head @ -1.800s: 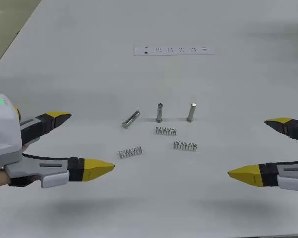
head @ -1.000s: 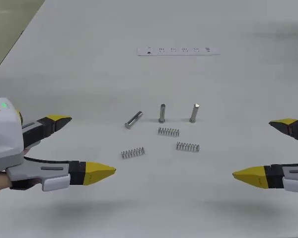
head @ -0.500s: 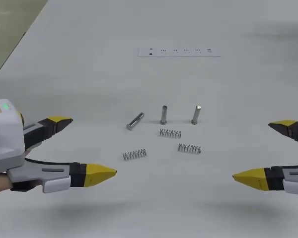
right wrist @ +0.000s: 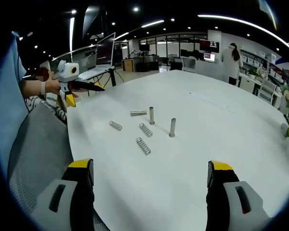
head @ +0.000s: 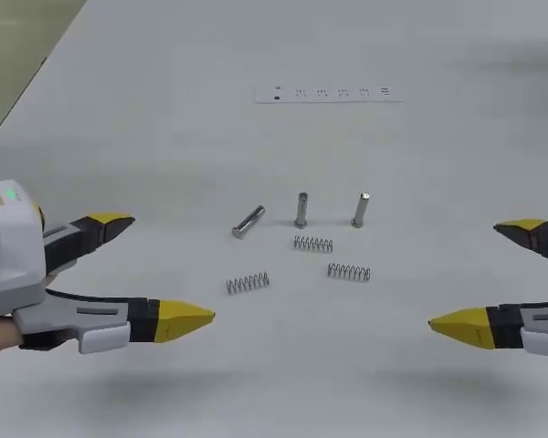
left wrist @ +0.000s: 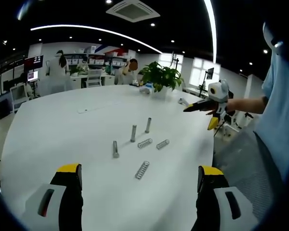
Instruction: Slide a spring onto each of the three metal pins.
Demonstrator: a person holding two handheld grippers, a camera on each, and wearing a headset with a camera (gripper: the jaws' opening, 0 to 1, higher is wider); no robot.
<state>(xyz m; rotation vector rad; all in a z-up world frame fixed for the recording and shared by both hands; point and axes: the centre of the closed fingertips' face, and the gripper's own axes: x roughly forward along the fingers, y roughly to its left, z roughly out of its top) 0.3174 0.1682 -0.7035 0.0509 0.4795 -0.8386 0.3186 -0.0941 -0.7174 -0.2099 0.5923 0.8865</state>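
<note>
- The left gripper (head: 155,268) hovers low on the left side, its yellow-tipped jaws spread wide and pointing rightward
- The right gripper (head: 475,276) hovers opposite, jaws equally wide apart, pointing leftward

the right gripper (head: 464,276) runs off the head view at 4 o'clock — the left gripper (head: 172,267) at 8. white strip (head: 329,95) at 12: marks unreadable.

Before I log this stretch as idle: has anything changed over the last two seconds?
Nothing visibly changed. The left claw and right claw stay open, clear of the parts; three springs lie loose, two pins stand, one pin lies flat. Only the camera shifted slightly.
</note>
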